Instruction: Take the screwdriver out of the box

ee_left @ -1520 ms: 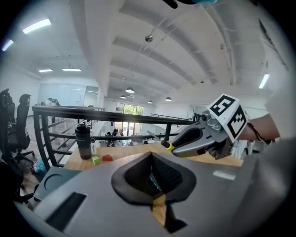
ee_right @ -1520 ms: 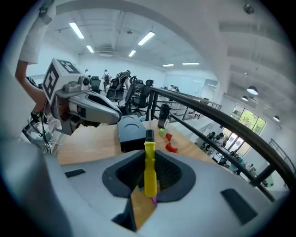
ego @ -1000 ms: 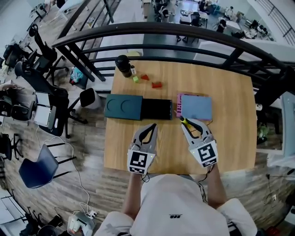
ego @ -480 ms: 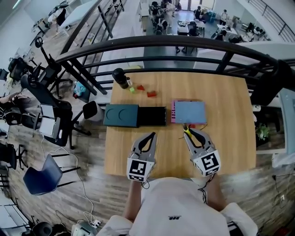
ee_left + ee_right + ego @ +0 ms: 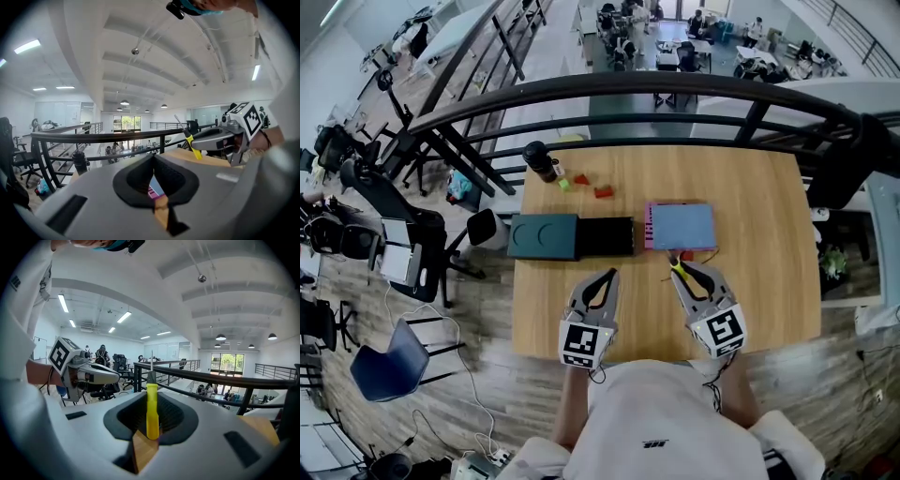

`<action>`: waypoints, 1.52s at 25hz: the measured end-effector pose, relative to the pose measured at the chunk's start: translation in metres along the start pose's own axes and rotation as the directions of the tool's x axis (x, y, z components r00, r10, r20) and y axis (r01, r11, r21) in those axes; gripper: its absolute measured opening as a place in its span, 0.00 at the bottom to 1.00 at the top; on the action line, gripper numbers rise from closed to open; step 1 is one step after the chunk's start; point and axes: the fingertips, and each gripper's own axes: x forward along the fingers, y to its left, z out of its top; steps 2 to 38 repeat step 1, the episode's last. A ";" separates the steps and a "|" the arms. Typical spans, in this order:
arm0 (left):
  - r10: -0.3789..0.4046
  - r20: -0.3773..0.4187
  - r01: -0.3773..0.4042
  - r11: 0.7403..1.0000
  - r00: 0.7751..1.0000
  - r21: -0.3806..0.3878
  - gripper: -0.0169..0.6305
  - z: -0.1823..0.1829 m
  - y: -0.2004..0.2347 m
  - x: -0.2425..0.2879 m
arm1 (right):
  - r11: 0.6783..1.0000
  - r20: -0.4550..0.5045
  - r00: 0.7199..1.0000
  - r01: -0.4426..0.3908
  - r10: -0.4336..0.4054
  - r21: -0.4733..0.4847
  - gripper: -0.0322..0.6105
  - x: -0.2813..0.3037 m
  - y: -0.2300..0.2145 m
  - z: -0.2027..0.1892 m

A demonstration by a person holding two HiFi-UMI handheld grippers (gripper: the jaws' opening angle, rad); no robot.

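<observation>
- Right gripper [image 5: 686, 272]: clenched on the screwdriver [image 5: 152, 411]. The yellow handle sits between the pads and the metal shaft stands out past the jaw tips.
- Screwdriver, place: out of the pink-and-blue box [image 5: 680, 225], just on my side of its near edge, above the table [image 5: 769, 291]. From the head view I judge it clear of the box.
- Left gripper [image 5: 600, 279]: jaws together, nothing between them. It is on the near-left side of the box, level with the right gripper.
- Grip, note: the pads bear on the handle only, so I judge the tool could pivot. A steady squeeze and no wrist roll would suit.
- Next move, judged: carry the tool further from the box toward me, then lower it onto bare table. The shaft should point away from the box so nothing catches.
- Release, judged: open the jaws only once the handle rests flat, since a round handle may roll.
- Dark case [image 5: 546, 235]: just beside the box on its left, not involved, to be avoided.
</observation>
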 end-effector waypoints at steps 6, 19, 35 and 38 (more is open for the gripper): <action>-0.001 0.000 0.001 1.000 1.000 -0.001 0.05 0.000 0.000 0.001 | 1.000 -0.003 1.000 0.001 -0.001 -0.001 0.14 0.001 0.000 -0.001; -0.001 0.000 0.001 1.000 1.000 -0.001 0.05 0.000 0.000 0.001 | 1.000 -0.003 1.000 0.001 -0.001 -0.001 0.14 0.001 0.000 -0.001; -0.001 0.000 0.001 1.000 1.000 -0.001 0.05 0.000 0.000 0.001 | 1.000 -0.003 1.000 0.001 -0.001 -0.001 0.14 0.001 0.000 -0.001; -0.001 0.000 0.001 1.000 1.000 -0.001 0.05 0.000 0.000 0.001 | 1.000 -0.003 1.000 0.001 -0.001 -0.001 0.14 0.001 0.000 -0.001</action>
